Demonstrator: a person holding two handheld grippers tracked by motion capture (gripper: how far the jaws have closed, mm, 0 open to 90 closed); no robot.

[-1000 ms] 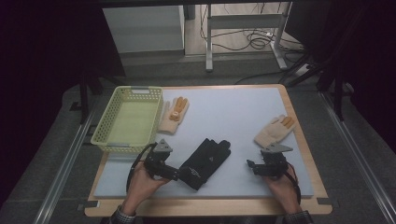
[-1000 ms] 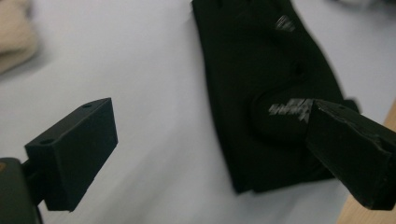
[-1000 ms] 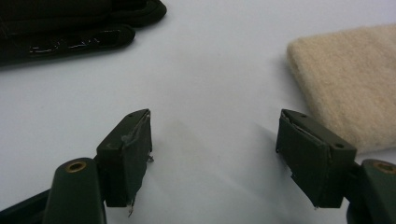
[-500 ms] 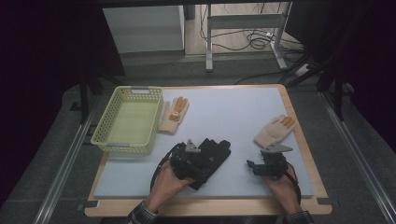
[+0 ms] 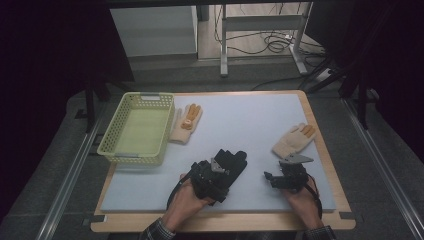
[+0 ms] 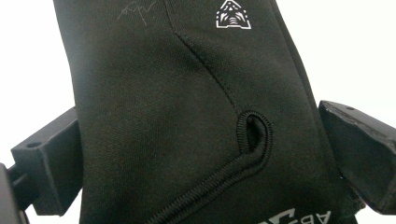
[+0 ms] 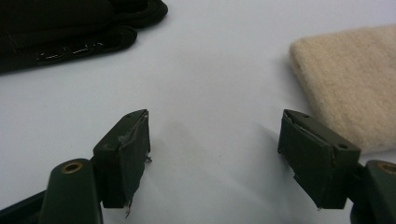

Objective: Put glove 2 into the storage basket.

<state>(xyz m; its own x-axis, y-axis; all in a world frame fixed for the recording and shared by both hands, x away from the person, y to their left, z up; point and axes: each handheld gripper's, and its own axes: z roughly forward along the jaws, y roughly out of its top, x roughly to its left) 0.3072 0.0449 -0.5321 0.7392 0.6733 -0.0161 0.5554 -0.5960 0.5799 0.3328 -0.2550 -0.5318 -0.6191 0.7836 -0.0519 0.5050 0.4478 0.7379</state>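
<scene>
Left gripper (image 5: 216, 172) wide astride black fabric glove (image 6: 187, 107); right gripper (image 7: 215, 154) wide, empty, beside cream knit glove (image 7: 350, 79); yellow-green plastic basket (image 5: 112, 145) well apart.

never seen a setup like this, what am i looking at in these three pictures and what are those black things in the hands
A person sits at a table holding a hand-operated claw in each hand; there is no robot arm. The high view looks down from above. The other two pictures come from small cameras riding on each claw.

The left claw is over a black glove; its own view shows the glove lying between two open jaws, not yet pinched. The right claw is open over bare table, holding nothing, with a beige glove just beyond it.

Farther left sit a yellow-green basket and another beige glove beside it.
</scene>
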